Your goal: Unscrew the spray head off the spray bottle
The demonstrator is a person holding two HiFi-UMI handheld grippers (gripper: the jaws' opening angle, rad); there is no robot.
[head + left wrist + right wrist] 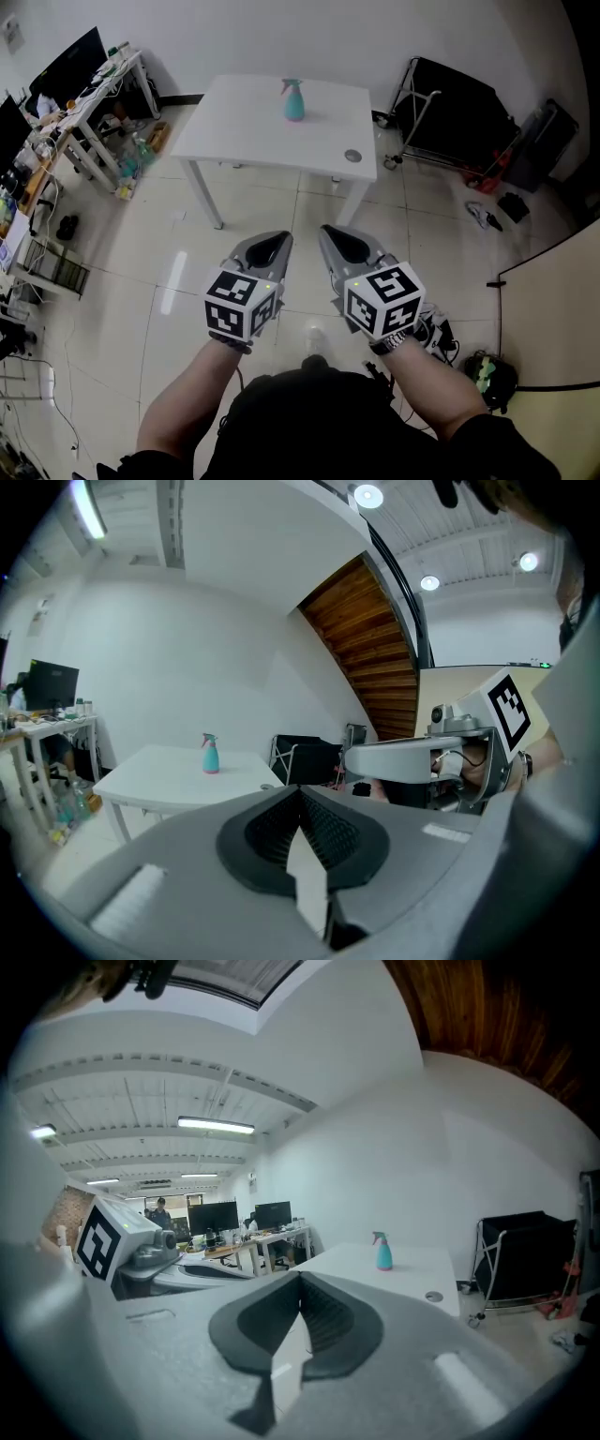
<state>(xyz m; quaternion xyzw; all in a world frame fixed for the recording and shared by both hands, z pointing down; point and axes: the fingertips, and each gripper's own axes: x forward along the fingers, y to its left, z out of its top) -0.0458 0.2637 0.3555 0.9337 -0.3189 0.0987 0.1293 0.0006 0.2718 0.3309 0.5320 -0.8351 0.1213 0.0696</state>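
No step was done: the bottle stood upright on the far side of the tabletop, spray head on, well apart from both grippers. The left gripper and right gripper had their jaws clenched on nothing. Only the head view showed the floor between them and the tabletop. Only the left gripper view showed a wooden stair underside.

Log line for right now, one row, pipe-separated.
phase: not started | spray bottle: upright on white table, spray head on | left gripper: shut, empty | right gripper: shut, empty
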